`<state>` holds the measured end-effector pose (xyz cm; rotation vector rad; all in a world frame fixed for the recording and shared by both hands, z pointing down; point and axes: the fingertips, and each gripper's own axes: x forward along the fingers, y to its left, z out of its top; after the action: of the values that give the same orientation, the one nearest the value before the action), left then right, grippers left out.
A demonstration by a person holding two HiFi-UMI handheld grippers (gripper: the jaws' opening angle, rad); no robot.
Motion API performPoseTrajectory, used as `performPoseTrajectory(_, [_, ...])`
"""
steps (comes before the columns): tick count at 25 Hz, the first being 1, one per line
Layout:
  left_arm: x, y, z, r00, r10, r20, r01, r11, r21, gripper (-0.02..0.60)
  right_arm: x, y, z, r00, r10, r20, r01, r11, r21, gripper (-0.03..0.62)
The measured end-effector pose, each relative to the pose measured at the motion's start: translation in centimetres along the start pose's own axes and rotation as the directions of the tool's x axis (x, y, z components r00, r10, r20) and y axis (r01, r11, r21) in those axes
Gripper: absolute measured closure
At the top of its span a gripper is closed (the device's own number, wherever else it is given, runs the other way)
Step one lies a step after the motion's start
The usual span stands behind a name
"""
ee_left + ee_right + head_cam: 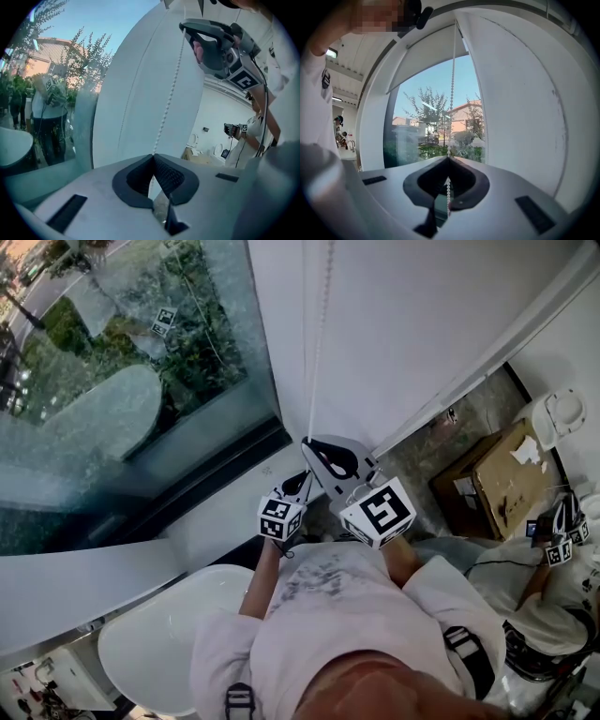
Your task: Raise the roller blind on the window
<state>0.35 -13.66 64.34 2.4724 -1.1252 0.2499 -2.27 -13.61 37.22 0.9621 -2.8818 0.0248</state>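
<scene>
Right gripper view: right gripper (448, 159) clamped on chain (452, 93), left gripper (153, 156) pinching it too. I read blind (426, 56) as mostly up, covering only window (436, 122) top; few pulls left.

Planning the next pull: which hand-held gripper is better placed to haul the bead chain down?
Likely right: the right hand-held gripper is shut on the bead chain above the left hand-held gripper, leaving more downward travel.

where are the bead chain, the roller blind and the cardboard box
bead chain (452, 93), right gripper view, middle of the hanging strand
roller blind (429, 58), right gripper view, its white fabric above the bottom bar
cardboard box (502, 479), head view, its brown top face
</scene>
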Motion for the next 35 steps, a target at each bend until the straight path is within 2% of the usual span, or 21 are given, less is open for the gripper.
performPoseTrajectory(16, [0.3, 0.8, -5.0, 0.996, -0.005, -0.093, 0.001, 0.999, -0.049, 0.574, 0.3, 0.8, -4.8, 0.995, -0.010, -0.099, 0.013, 0.999, 0.032, 0.533])
performPoseTrajectory(24, [0.1, 0.6, -5.3, 0.994, -0.027, -0.103, 0.023, 0.999, -0.032, 0.572, 0.4, 0.6, -5.2, 0.996, -0.020, -0.089, 0.023, 0.999, 0.036, 0.533])
performPoseTrajectory(29, [-1.3, -0.2, -2.3, 0.997, -0.044, -0.071, 0.043, 0.999, -0.019, 0.564, 0.3, -0.1, -4.7, 0.997, -0.014, -0.073, 0.017, 0.999, 0.030, 0.533])
performPoseTrajectory(32, [-3.3, -0.8, 1.2, 0.999, -0.052, -0.004, 0.052, 0.999, -0.003, 0.528, 0.2, -0.2, -5.1, 0.998, -0.013, -0.066, 0.015, 0.999, 0.032, 0.533])
performPoseTrajectory(35, [-6.0, -1.3, 6.2, 0.995, -0.066, 0.078, 0.064, 0.998, 0.022, 0.518, 0.5, 0.1, -5.2, 0.998, -0.011, -0.061, 0.013, 0.999, 0.030, 0.533])
